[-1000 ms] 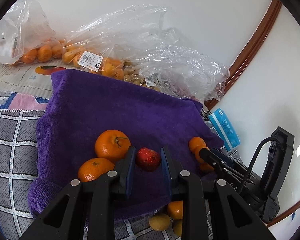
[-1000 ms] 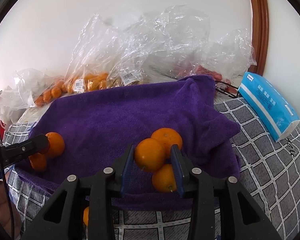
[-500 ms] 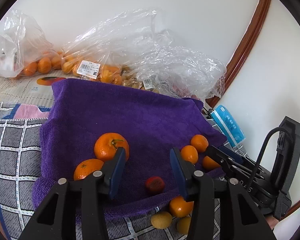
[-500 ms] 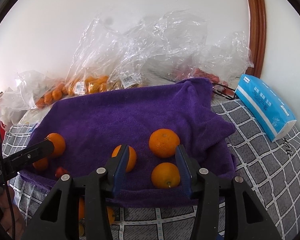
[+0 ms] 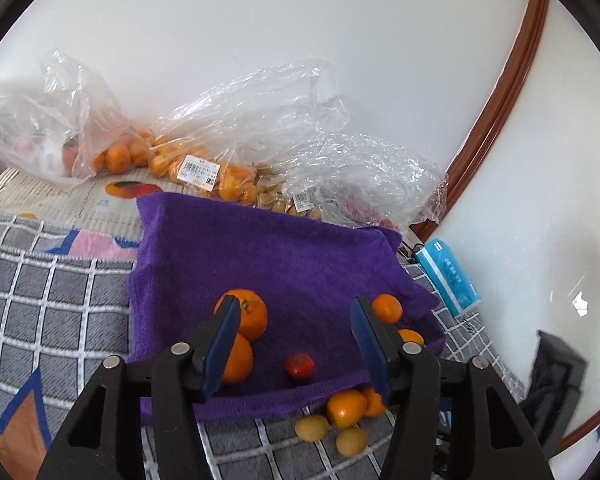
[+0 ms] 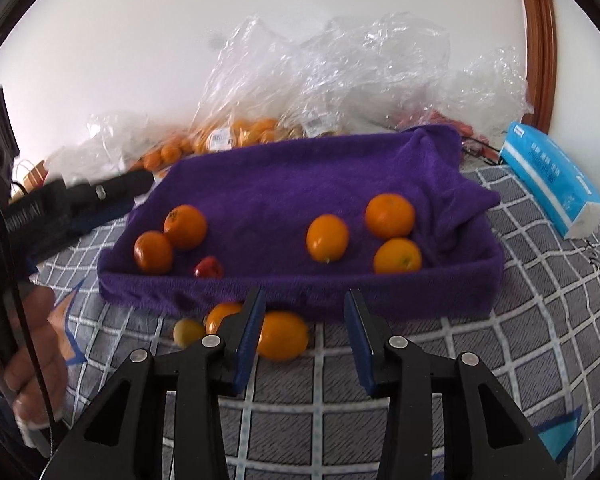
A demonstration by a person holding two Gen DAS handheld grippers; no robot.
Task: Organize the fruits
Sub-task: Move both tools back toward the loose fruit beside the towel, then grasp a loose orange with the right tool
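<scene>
A purple towel [image 5: 284, 256] [image 6: 300, 184] lies on the checked blanket. On it lie two oranges at the left [image 5: 246, 318] [image 6: 185, 227], a small red fruit [image 5: 300, 366] [image 6: 209, 268], and three oranges at the right [image 6: 327, 238]. My left gripper [image 5: 294, 320] is open and empty, held above the towel's near edge. My right gripper [image 6: 302, 312] is open and empty, in front of the towel. Loose oranges [image 6: 282, 335] [image 5: 346, 407] and small yellow fruits [image 5: 312, 427] [image 6: 188, 332] lie on the blanket before the towel.
Clear plastic bags of fruit [image 5: 204, 160] [image 6: 260, 120] line the wall behind the towel. A blue tissue pack [image 5: 446, 276] [image 6: 552, 184] lies at the right. The left gripper and the hand holding it [image 6: 28, 320] show at the left of the right wrist view.
Both grippers opened and pulled back. The left let go of the red fruit, the right let go of an orange; both fruits now lie on the towel.
</scene>
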